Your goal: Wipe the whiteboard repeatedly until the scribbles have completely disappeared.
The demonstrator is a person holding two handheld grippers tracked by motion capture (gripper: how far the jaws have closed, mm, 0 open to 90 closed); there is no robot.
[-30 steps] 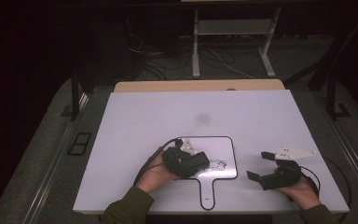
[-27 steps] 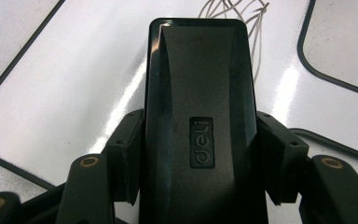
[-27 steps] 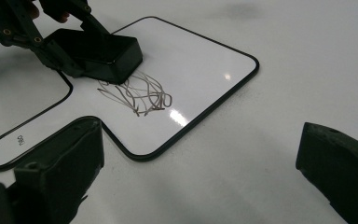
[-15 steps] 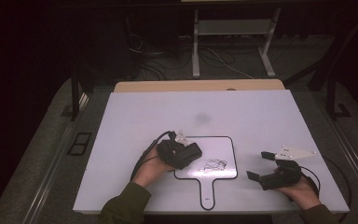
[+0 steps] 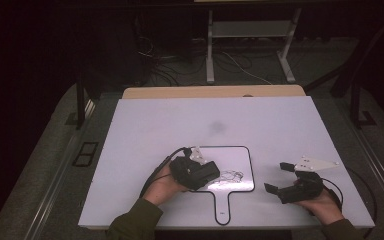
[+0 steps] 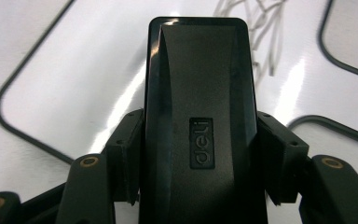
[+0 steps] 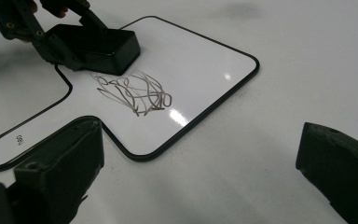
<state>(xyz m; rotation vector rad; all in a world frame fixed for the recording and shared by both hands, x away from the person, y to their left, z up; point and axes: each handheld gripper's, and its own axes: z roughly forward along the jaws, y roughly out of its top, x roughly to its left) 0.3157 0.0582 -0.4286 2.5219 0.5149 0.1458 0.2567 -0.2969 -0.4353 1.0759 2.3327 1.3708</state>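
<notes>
**Eraser poised beside the scribble**

The right gripper (image 5: 285,181) rests nearest the person, low on the table (image 5: 145,125), its jaws spread wide with nothing between them. It sits just off the board's right edge, probably parked there so it stays clear of the wiping hand yet can steady the board if it slides.

The left gripper (image 5: 207,172) is clamped on the eraser (image 6: 198,126), one jaw pressed against each long side. Gripping the narrow sides leaves the flat underside free to meet the board (image 7: 205,60), and the long body points ahead of the jaws, so a sweep would cover a broad strip.

The eraser sits on the board's left part, and just beyond its front end lies the scribble (image 7: 133,93), unwiped. That placement suggests a stroke across the marks comes next.

Beyond the board the table lies bare.
</notes>
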